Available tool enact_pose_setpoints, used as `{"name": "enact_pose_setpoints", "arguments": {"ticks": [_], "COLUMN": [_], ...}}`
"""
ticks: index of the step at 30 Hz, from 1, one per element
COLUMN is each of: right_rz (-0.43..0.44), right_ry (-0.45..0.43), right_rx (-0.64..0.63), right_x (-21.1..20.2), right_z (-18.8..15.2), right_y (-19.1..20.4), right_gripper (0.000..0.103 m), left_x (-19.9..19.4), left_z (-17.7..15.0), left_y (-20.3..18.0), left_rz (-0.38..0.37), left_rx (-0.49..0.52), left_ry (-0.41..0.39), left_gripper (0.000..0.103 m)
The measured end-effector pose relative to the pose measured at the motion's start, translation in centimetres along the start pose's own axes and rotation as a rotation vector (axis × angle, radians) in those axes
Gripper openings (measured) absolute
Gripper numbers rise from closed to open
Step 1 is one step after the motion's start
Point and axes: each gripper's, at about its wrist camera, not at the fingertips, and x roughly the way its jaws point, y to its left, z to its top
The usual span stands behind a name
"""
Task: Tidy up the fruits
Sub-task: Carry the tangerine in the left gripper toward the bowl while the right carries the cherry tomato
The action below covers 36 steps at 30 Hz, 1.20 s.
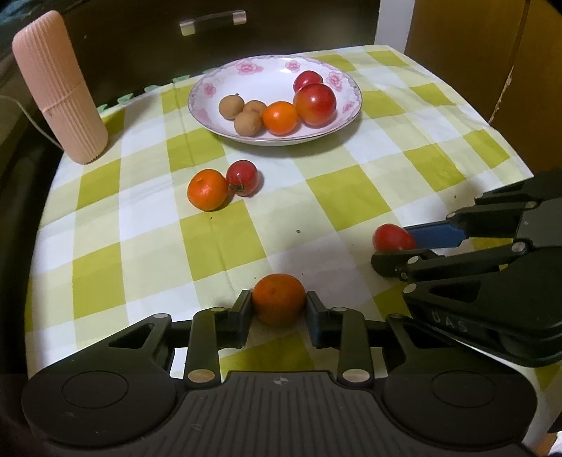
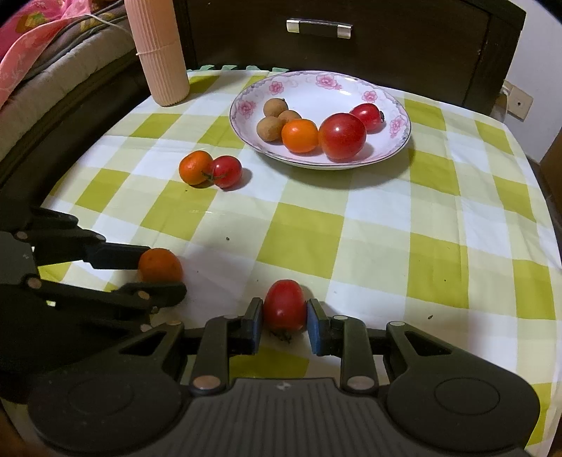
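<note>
My left gripper (image 1: 279,298) is shut on a mandarin (image 1: 278,298) that rests on the checked tablecloth near the front edge. My right gripper (image 2: 284,306) is shut on a small red tomato (image 2: 284,305), also low on the cloth. The two grippers sit side by side, and each appears in the other's view: the right gripper (image 1: 393,246) and the left gripper (image 2: 159,272). A flowered plate (image 1: 196,105) at the back holds three brown longans, a mandarin (image 1: 280,117) and two tomatoes. Another mandarin (image 1: 207,190) and tomato (image 1: 242,177) lie touching on the cloth before the plate.
A tall pink ribbed cylinder (image 1: 58,88) stands at the back left corner of the table. Behind the table is a dark cabinet with a drawer handle (image 2: 318,28). Bedding (image 2: 35,52) lies to the left and a brown box (image 1: 491,52) to the right.
</note>
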Motion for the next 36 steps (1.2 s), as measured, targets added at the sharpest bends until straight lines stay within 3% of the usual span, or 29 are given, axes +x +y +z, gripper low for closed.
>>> {"name": "enact_pose_setpoints", "arguments": {"ticks": [36], "right_rz": [0.03], "right_ry": [-0.082], "right_rx": [0.067], "right_x": [-1.6], "right_z": [1.7], "right_y": [-0.4], "right_gripper": [0.025], "left_x": [-1.5], "left_z": [2.6], "left_y": [0.8], "left_rz": [0.0], "left_rx": [-0.053], "left_ry": [-0.104], "left_gripper": [0.039]}}
